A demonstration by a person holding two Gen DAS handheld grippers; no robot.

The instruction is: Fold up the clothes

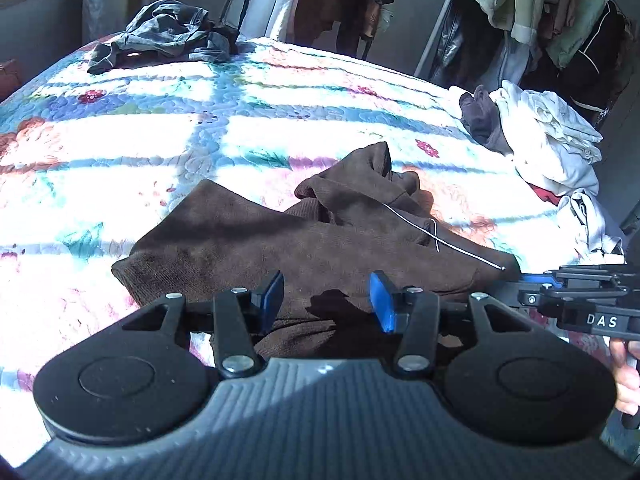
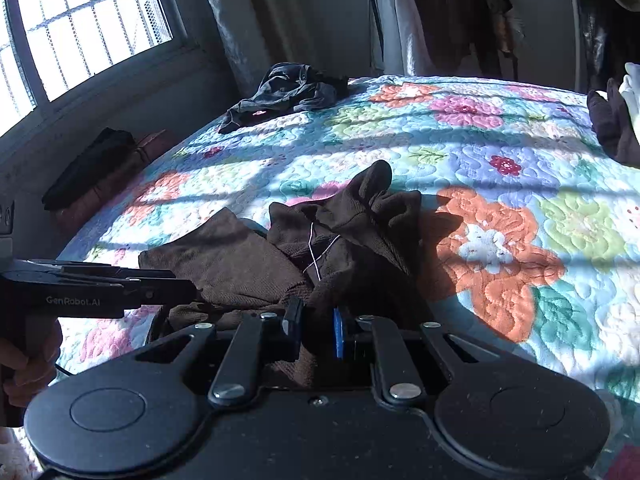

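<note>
A dark brown knit garment [image 1: 280, 240] with a white drawstring lies crumpled on the floral quilt [image 1: 160, 132] near the bed's front edge; it also shows in the right wrist view [image 2: 248, 264]. My left gripper [image 1: 326, 300] is open, its blue pads just above the garment's near hem. My right gripper [image 2: 318, 330] is shut on a fold of the brown garment at its near right corner. The right gripper's body shows at the right edge of the left wrist view [image 1: 580, 304], and the left gripper's body at the left of the right wrist view [image 2: 92, 288].
A dark grey garment [image 1: 164, 36] lies at the far side of the bed. A pile of white and dark clothes [image 1: 540, 140] sits at the bed's right edge. Hanging clothes on racks [image 1: 520, 12] stand behind the bed. A window [image 2: 80, 28] is at left.
</note>
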